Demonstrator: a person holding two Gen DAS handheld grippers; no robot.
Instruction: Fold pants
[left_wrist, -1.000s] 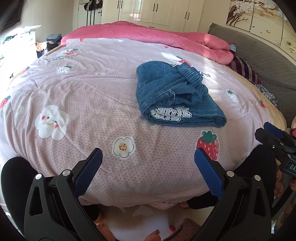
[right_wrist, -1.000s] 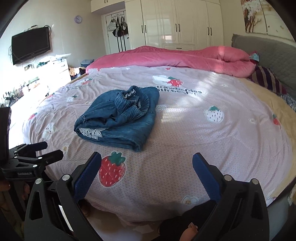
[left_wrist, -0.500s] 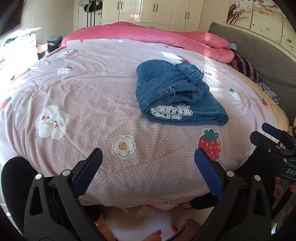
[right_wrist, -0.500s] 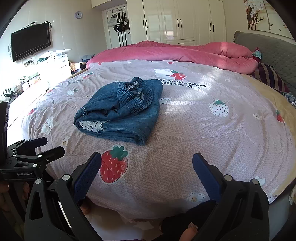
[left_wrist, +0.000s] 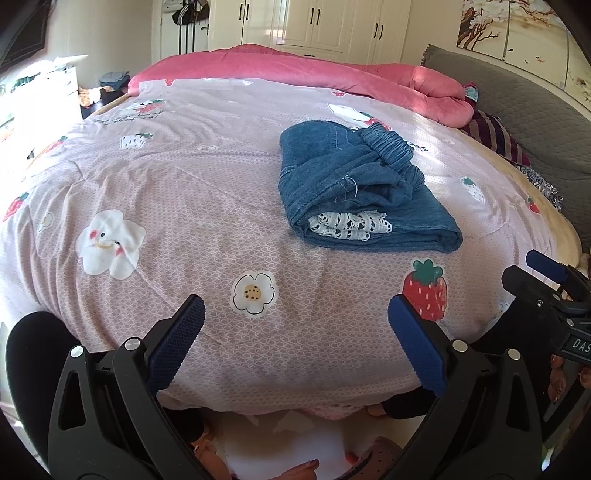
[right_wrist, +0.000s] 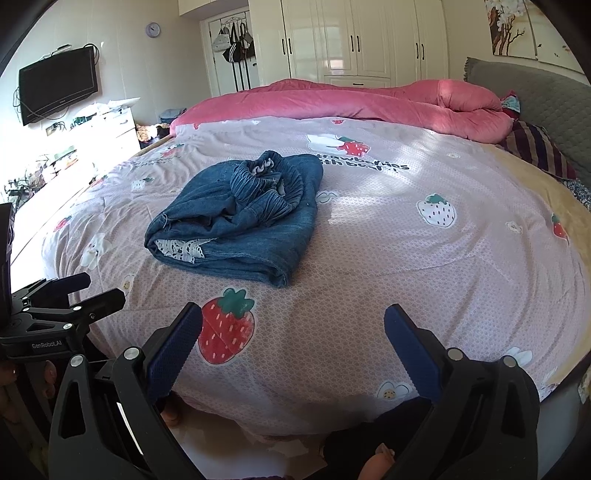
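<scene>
Pants (left_wrist: 354, 192), blue denim, lie folded in a thick bundle on the bed (left_wrist: 177, 192), toward its middle, resting on a pink quilt (right_wrist: 424, 258) printed with strawberries and flowers. Elastic waistband (left_wrist: 388, 142) bunched on top of the bundle; a strip of white lace (left_wrist: 349, 225) shows between the layers at the near folded edge. Left gripper (left_wrist: 295, 325) hangs over the near edge of the bed, jaws wide apart and holding nothing, well short of the pants. Right gripper (right_wrist: 293, 332) likewise over the near edge, jaws spread wide, empty, pants ahead and to its left. Each gripper shows in the other's view: the right one at the right margin of the left wrist view, the left one at the left margin of the right wrist view, fingers of the person's hand (right_wrist: 48, 376) just visible beneath it. A printed strawberry (right_wrist: 226, 325) lies between the right gripper and the bundle. Rolled pink blanket (right_wrist: 369, 99) runs across the far side of the bed. Grey headboard (right_wrist: 535, 92) at right with a striped pillow (right_wrist: 535, 147) against it. White wardrobe (right_wrist: 351, 40) behind; TV (right_wrist: 57, 88) on the left wall.
</scene>
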